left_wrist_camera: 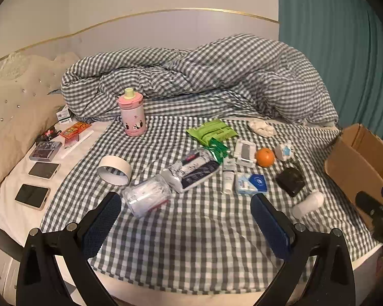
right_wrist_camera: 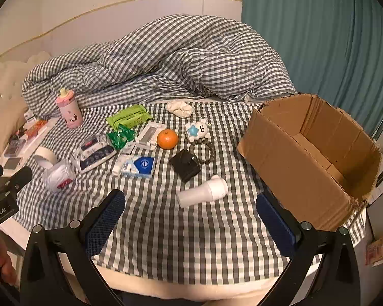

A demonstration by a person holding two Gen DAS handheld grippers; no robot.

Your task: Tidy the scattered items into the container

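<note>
Left gripper (left_wrist_camera: 186, 205): two black angular finger arms, each carrying a flat dark-blue pad (left_wrist_camera: 102, 225) with fine dimpled texture. Round silver screw heads (left_wrist_camera: 71, 227) sit at the arm joints — two per side. Right gripper (right_wrist_camera: 190, 204): same build, black arms, blue textured pads (right_wrist_camera: 105, 220), silver screws (right_wrist_camera: 305, 225). In the right wrist view the left gripper's black body (right_wrist_camera: 2, 199) shows from the side — white lettering, partly cut off, blue pad tip.

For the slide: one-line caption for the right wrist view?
Open right tongs hover over a checked bedsheet strewn with small items, an empty cardboard box at right.
</note>
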